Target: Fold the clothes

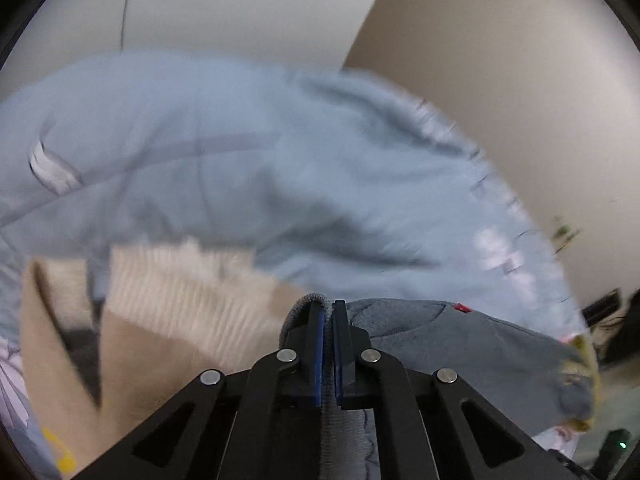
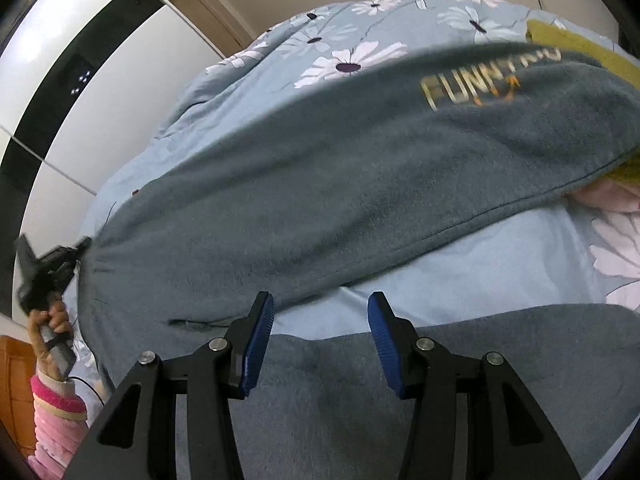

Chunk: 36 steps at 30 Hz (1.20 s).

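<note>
A grey-blue fleece garment (image 2: 320, 184) with gold lettering lies stretched across the bed. A second stretch of it (image 2: 440, 368) lies below my right gripper (image 2: 320, 300), which stands open over the strip of bedding between the two, holding nothing. At the garment's left end my left gripper (image 2: 82, 246) is held by a hand (image 2: 52, 320) in a pink sleeve. In the left wrist view that left gripper (image 1: 328, 308) is shut on the garment's ribbed grey edge (image 1: 344, 432), and the rest of the garment (image 1: 460, 340) trails off to the right.
A light blue flowered bed cover (image 2: 352, 60) lies under everything and looks blurred in the left wrist view (image 1: 240, 160). A beige knitted garment (image 1: 180, 292) lies left of the left gripper. An olive-yellow cloth (image 2: 580, 44) shows at the far right. A white-and-black cabinet (image 2: 80, 60) stands to the left.
</note>
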Available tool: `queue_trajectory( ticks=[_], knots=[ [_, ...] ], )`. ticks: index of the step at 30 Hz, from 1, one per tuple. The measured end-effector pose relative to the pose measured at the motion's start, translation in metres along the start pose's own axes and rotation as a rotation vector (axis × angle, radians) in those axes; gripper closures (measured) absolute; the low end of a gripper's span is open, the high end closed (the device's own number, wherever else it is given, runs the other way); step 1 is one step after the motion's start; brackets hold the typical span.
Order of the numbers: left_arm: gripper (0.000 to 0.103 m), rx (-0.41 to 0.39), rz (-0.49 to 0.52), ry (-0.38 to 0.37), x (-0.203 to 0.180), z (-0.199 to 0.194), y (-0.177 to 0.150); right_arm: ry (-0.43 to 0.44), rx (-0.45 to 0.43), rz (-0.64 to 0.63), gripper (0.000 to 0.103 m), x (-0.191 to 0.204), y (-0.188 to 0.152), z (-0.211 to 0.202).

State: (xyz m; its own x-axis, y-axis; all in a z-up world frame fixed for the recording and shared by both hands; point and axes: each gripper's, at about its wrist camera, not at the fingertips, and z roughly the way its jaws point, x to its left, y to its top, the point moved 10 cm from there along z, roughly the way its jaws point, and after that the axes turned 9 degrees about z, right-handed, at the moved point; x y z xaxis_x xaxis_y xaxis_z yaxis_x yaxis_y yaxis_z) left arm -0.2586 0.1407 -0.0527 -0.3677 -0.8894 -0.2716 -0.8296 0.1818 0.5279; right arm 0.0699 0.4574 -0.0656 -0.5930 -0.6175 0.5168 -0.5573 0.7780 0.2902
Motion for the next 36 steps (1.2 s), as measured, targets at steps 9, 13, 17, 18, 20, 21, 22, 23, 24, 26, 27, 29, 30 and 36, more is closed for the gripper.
queue_trajectory(
  ticks=[9, 13, 17, 18, 20, 21, 22, 23, 24, 26, 27, 29, 30, 36],
  knots=[
    [0.087, 0.053, -0.198, -0.168, 0.002, -0.025, -0.02, 0.026, -0.032, 0.012, 0.053, -0.002, 0.005, -0.016],
    [0.048, -0.032, -0.212, -0.198, 0.006, -0.091, -0.051, 0.076, -0.068, 0.013, 0.053, 0.001, 0.003, -0.039],
    [0.046, -0.072, -0.246, -0.227, 0.014, -0.135, -0.106, 0.11, -0.086, 0.012, 0.053, 0.001, -0.006, -0.056],
    [0.046, -0.062, -0.257, -0.219, 0.018, -0.138, -0.123, 0.115, -0.089, 0.013, 0.053, -0.001, -0.008, -0.061],
    [0.046, -0.044, -0.279, -0.205, 0.025, -0.143, -0.157, 0.119, -0.098, 0.012, 0.053, -0.006, -0.011, -0.069],
    [0.046, -0.026, -0.286, -0.203, 0.025, -0.14, -0.169, 0.117, -0.105, 0.011, 0.053, -0.01, -0.012, -0.075],
    [0.046, -0.009, -0.293, -0.202, 0.025, -0.137, -0.181, 0.114, -0.113, 0.011, 0.053, -0.015, -0.012, -0.081],
    [0.046, 0.008, -0.3, -0.201, 0.025, -0.134, -0.192, 0.111, -0.121, 0.013, 0.053, -0.019, -0.012, -0.086],
    [0.046, 0.01, -0.31, -0.213, 0.025, -0.133, -0.198, 0.107, -0.131, 0.02, 0.053, -0.026, -0.012, -0.093],
    [0.046, 0.024, -0.34, -0.24, 0.025, -0.128, -0.206, 0.104, -0.146, 0.043, 0.053, -0.04, -0.012, -0.104],
    [0.046, 0.034, -0.356, -0.249, 0.024, -0.124, -0.209, 0.104, -0.152, 0.056, 0.053, -0.048, -0.013, -0.109],
    [0.046, 0.073, -0.389, -0.264, 0.022, -0.112, -0.22, 0.095, -0.16, 0.087, 0.053, -0.067, -0.017, -0.118],
    [0.046, 0.082, -0.392, -0.27, 0.019, -0.108, -0.224, 0.09, -0.163, 0.103, 0.053, -0.077, -0.019, -0.123],
    [0.048, 0.09, -0.407, -0.288, 0.01, -0.092, -0.236, 0.015, -0.205, 0.214, 0.053, -0.151, -0.032, -0.159]
  ],
)
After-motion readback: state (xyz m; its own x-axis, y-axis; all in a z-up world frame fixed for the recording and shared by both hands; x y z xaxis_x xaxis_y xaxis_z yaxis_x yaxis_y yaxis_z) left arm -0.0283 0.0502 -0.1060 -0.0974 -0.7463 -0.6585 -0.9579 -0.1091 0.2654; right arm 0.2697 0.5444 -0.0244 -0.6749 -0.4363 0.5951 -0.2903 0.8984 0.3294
